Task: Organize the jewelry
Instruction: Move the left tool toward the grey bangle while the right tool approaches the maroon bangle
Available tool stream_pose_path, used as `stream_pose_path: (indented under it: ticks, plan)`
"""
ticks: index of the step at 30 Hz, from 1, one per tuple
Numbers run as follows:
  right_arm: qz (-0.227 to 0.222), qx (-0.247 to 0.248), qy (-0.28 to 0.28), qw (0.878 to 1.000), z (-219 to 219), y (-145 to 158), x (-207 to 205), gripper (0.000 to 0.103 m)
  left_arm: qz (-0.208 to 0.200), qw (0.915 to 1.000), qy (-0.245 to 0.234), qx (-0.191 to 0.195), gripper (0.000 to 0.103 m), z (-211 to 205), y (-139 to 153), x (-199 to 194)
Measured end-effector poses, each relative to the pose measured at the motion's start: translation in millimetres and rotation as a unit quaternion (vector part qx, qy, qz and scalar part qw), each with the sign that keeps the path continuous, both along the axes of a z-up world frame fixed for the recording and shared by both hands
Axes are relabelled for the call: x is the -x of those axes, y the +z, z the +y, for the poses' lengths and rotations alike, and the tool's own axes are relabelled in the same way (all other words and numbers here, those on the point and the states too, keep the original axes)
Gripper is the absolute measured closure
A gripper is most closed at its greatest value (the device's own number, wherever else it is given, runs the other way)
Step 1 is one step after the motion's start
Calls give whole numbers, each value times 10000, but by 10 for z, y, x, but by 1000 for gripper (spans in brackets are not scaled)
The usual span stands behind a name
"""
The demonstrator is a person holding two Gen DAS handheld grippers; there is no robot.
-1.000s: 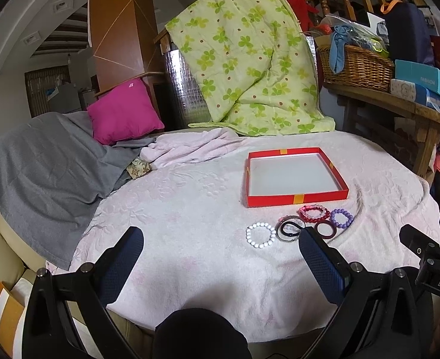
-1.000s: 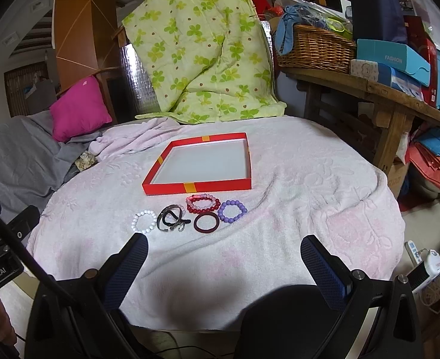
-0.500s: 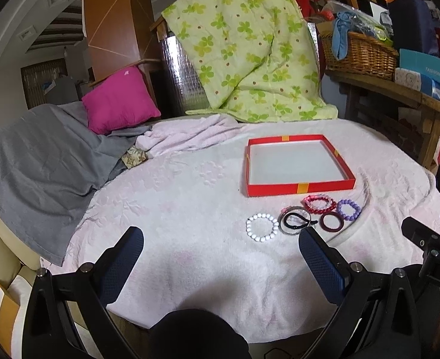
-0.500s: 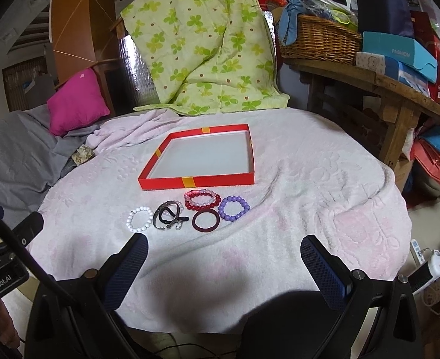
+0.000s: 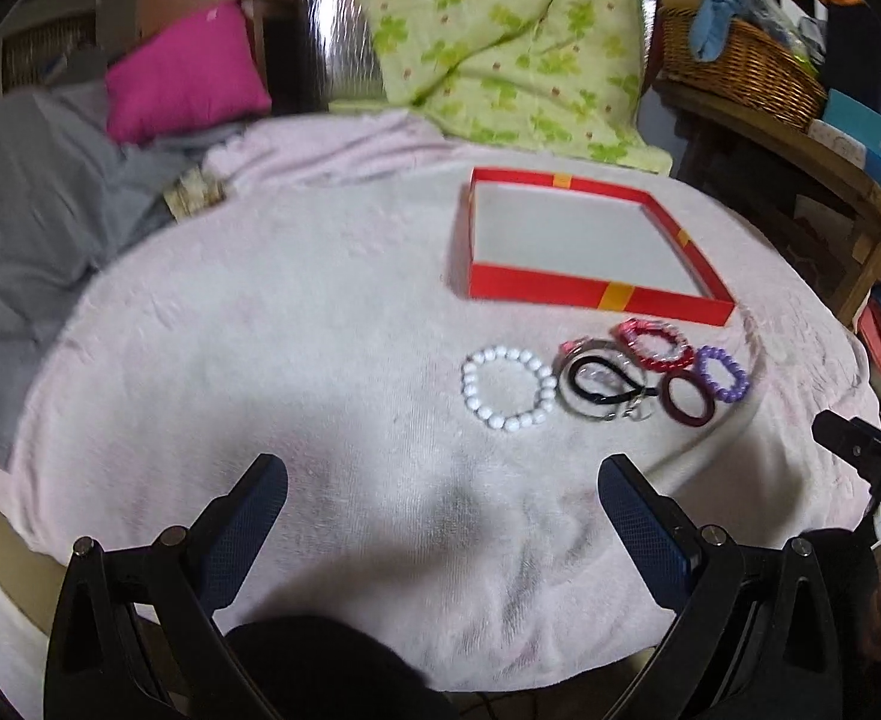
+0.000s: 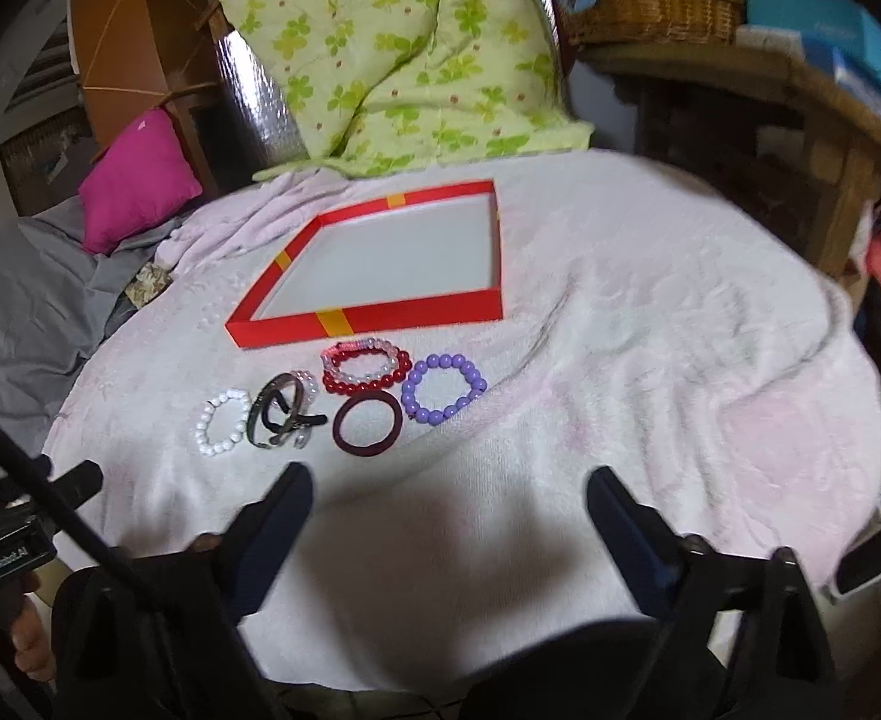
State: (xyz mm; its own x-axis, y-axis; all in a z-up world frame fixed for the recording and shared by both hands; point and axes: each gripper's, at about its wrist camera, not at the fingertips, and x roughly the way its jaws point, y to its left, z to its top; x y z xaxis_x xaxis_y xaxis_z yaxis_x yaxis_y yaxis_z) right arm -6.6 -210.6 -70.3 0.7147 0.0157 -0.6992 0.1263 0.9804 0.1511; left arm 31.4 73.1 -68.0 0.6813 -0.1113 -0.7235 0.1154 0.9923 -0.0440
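Both hand-held grippers hovering wide open, holding nothing.
Ahead of the left hand-held gripper [image 5: 443, 501] and right hand-held gripper [image 6: 449, 510], bracelets [image 6: 443, 389] are lying (light, slippery beads): pinch one strand.

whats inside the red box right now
Nothing: the red box shows only its bare pale floor. The bracelets, such as the white bead bracelet, lie outside on the pink blanket. Whatever is under the box is hidden.

I count one shallow red cardboard tray [image 6: 374, 315], five beaded bracelets [image 6: 443, 389] and one plain maroon ring bangle [image 6: 368, 423].
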Motion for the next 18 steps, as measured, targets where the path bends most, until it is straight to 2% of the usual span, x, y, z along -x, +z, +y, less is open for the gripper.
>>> stream_pose_path:
  ticks: [2,6,8,10,14,18]
  plan:
    - [63,-153,97,9998,-41,-76,-113,25,32,10000,68,45,0,38,-80,-77]
    - [142,-420,395,9982,-9,-191,-354,35,180,9998,49,53,0,88,-225,-203]
    - [149,-618,566,9964,30,-250,-463,44,170,9998,30,52,0,94,-262,-212]
    - [130,-790,681,9945,72,-312,-542,48,123,9999,-35,109,1,93,-252,-197]
    - [148,-1038,915,9903,167,-453,-590,52,-68,9993,-371,24,11,-57,-189,-160]
    - [217,-1223,1084,9863,215,-518,-574,52,20,9977,-667,-96,19,-260,-217,-187]
